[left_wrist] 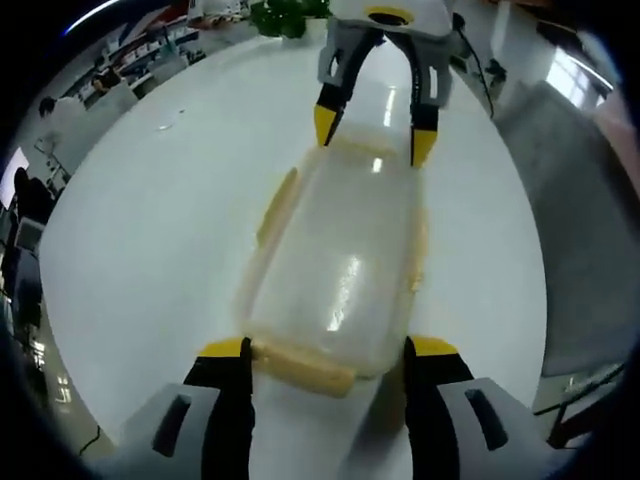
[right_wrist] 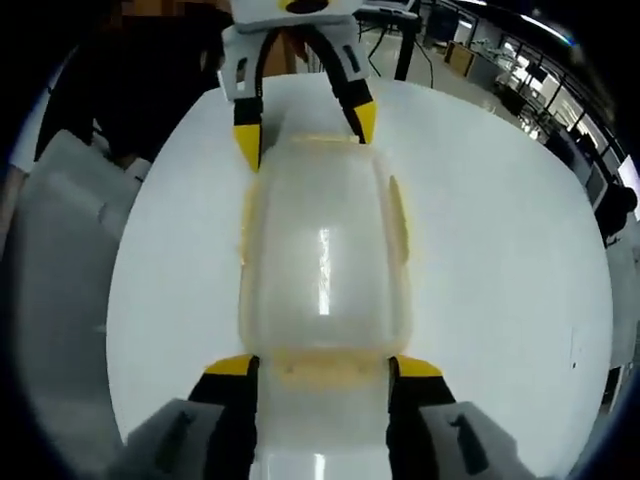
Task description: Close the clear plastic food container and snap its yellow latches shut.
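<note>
A clear plastic food container [left_wrist: 340,270] lies lengthwise on the white round table [left_wrist: 150,220] with its lid resting on top. Yellow latches show along its left side [left_wrist: 275,205] and at its near end [left_wrist: 300,368]. My left gripper [left_wrist: 328,348] is open, its jaws flanking the near end. My right gripper [left_wrist: 374,132] stands open at the far end. In the right gripper view the container [right_wrist: 320,270] runs away from my right gripper [right_wrist: 322,366], whose jaws straddle the end latch [right_wrist: 320,372]. The left gripper [right_wrist: 306,130] flanks the opposite end. A side latch [right_wrist: 398,215] hangs loose.
A green plant [left_wrist: 285,15] sits past the table's far edge. Grey flooring [left_wrist: 580,230] lies to the right. A person in dark clothes [right_wrist: 130,80] stands by the table, with a pale chair [right_wrist: 60,200] beside it. Office desks [right_wrist: 520,90] fill the background.
</note>
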### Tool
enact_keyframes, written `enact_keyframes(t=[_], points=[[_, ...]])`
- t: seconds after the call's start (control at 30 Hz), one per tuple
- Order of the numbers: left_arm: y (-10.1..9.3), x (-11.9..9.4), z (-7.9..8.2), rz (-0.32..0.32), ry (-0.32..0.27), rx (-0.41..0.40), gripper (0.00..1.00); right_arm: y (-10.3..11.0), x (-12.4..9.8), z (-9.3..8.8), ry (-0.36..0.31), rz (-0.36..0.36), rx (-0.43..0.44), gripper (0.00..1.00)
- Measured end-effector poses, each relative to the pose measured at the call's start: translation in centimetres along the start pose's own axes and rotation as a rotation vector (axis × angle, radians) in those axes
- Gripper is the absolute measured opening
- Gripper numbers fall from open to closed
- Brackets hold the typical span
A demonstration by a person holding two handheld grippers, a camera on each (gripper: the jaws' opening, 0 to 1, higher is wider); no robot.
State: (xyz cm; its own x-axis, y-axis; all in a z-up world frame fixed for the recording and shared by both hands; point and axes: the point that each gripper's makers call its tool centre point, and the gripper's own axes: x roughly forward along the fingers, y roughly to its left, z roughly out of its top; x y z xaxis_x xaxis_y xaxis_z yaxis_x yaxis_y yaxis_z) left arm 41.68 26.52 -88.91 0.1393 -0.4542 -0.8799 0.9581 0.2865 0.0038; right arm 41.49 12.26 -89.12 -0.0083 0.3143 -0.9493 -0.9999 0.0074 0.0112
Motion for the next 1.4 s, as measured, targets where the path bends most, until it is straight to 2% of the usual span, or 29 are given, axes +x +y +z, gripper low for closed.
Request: enact_keyframes(t=[0.1,0.47,0.77,0.9,0.97,1.1,1.13,1.2,1.23,1.27,1.37,1.4], points=[[0.0,0.0,0.0,0.001,0.003,-0.003,0.59,-0.3,-0.2,-0.4,0.012,-0.008,0.019,0.38],[0.0,-0.1,0.0,0.001,0.0,-0.005,0.59,-0.1,0.0,-0.3,0.023,-0.001,-0.007,0.39],[0.0,-0.1,0.0,-0.002,-0.004,-0.003,0.59,-0.1,0.2,-0.2,0.109,-0.001,-0.01,0.39],[0.1,-0.3,-0.3,-0.02,0.024,0.04,0.58,-0.1,0.3,-0.1,0.153,0.002,-0.014,0.38],[0.1,-0.3,-0.4,-0.031,0.046,0.06,0.58,-0.1,0.2,-0.2,0.156,0.002,-0.014,0.38],[0.2,-0.5,-0.8,-0.074,0.093,0.156,0.55,-0.2,0.1,-0.3,0.14,0.002,-0.013,0.38],[0.2,-0.6,-1.0,-0.085,0.106,0.182,0.53,-0.2,0.1,-0.3,0.133,0.003,-0.01,0.38],[0.5,-0.9,-1.3,-0.115,0.142,0.247,0.44,-0.2,0.1,-0.3,0.127,0.007,-0.029,0.38],[0.8,-1.0,-1.2,-0.103,0.144,0.242,0.38,-0.1,0.1,-0.4,0.131,0.012,-0.053,0.37],[0.8,-1.0,-1.0,-0.113,0.146,0.219,0.38,-0.2,0.1,-0.5,0.13,0.009,-0.04,0.37],[0.7,-0.9,-1.0,-0.103,0.15,0.247,0.38,-0.2,0.2,-0.5,0.123,0.008,-0.04,0.37],[0.7,-0.9,-1.0,-0.1,0.14,0.229,0.38,-0.2,0.1,-0.4,0.114,0.006,-0.039,0.37]])
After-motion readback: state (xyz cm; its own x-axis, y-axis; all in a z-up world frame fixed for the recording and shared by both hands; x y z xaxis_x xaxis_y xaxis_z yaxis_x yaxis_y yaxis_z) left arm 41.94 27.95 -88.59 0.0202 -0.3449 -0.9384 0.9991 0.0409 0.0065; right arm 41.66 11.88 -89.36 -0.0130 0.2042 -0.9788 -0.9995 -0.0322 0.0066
